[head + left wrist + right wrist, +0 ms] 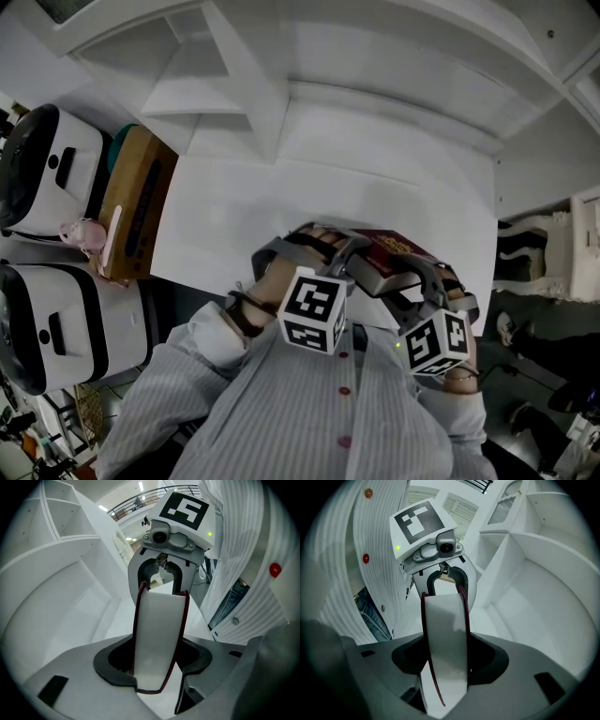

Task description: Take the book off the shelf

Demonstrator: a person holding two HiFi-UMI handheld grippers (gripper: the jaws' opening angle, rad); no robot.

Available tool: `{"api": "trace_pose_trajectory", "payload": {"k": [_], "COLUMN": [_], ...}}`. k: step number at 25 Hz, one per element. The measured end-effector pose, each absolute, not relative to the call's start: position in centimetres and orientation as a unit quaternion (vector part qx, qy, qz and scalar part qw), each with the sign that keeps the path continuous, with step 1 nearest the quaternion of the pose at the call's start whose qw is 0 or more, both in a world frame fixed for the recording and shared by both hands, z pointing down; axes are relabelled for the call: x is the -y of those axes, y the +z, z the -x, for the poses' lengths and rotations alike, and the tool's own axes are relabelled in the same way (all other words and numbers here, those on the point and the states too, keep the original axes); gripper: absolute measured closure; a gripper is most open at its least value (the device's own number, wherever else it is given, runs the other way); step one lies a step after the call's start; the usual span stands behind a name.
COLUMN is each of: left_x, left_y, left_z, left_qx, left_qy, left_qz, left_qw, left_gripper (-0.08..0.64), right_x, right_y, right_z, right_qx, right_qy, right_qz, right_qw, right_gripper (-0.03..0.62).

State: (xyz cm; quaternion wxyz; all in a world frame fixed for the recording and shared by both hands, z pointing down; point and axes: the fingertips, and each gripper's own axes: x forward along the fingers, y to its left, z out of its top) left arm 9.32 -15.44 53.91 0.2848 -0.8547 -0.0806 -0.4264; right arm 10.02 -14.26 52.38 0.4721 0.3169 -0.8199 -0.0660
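The book is off the shelf, above the white counter near the person's chest, with the left hand-held gripper and right hand-held gripper each clamped on one end. Its long axis runs between them, red cover up; both ends should probably descend together, level, without twisting

**Book between two grippers, below the shelf**

In the head view the book sits just right of lower centre, over the lower edge of the table. The left gripper clamps its left end and the right gripper its right end, so each gripper view shows the other gripper behind the book. The shelf fills the upper frame, behind the table. A box lies at the table's left edge, and a shoe at far right.
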Motion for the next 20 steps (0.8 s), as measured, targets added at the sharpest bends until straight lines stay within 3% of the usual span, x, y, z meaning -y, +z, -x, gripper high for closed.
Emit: {"api": "trace_pose_trajectory", "payload": {"k": [20], "left_x": [15.9], "left_y": [55.0], "left_z": [-8.9], "left_qx": [0.089], "left_qy": [-0.428], "left_qz": [0.857], "left_qw": [0.272], "left_gripper": [0.314], "right_x": [14.6], "right_y": [53.7], "right_z": [-9.5], "right_qx": [0.827], "right_qy": [-0.043], "right_qz": [-0.305], "right_qw": [0.47], "right_gripper": [0.364]}}
